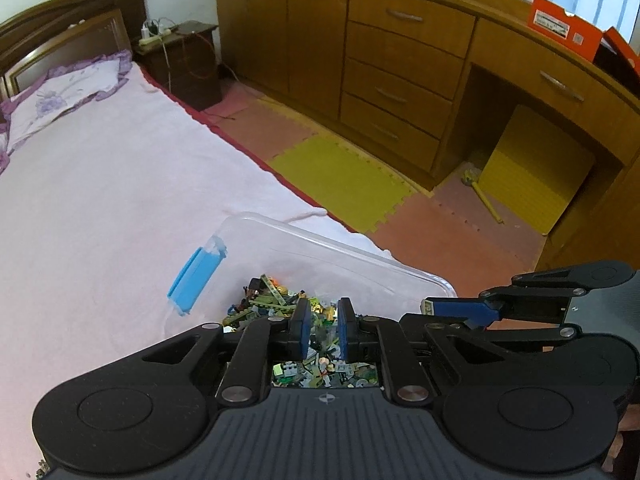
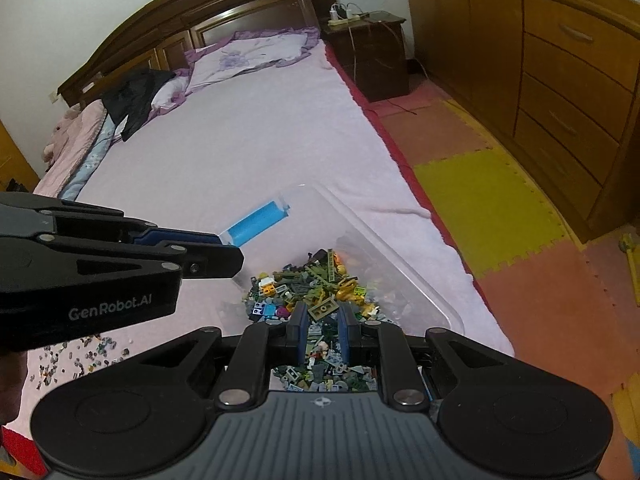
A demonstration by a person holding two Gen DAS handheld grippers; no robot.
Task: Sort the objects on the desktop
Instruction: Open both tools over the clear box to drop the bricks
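A clear plastic bin with a blue latch stands on the bed, holding a heap of small toy bricks. It also shows in the right wrist view, with its latch and the bricks. My left gripper hovers over the heap, jaws a narrow gap apart, nothing between them. My right gripper hovers over the heap too, jaws a narrow gap apart, an olive brick just beyond the tips. Each gripper shows side-on in the other's view, right gripper, left gripper.
The bed has a pink sheet, pillows and dark clothing at the head. Loose small bricks lie scattered on the sheet at left. Foam floor mats, wooden drawers and a nightstand lie right of the bed.
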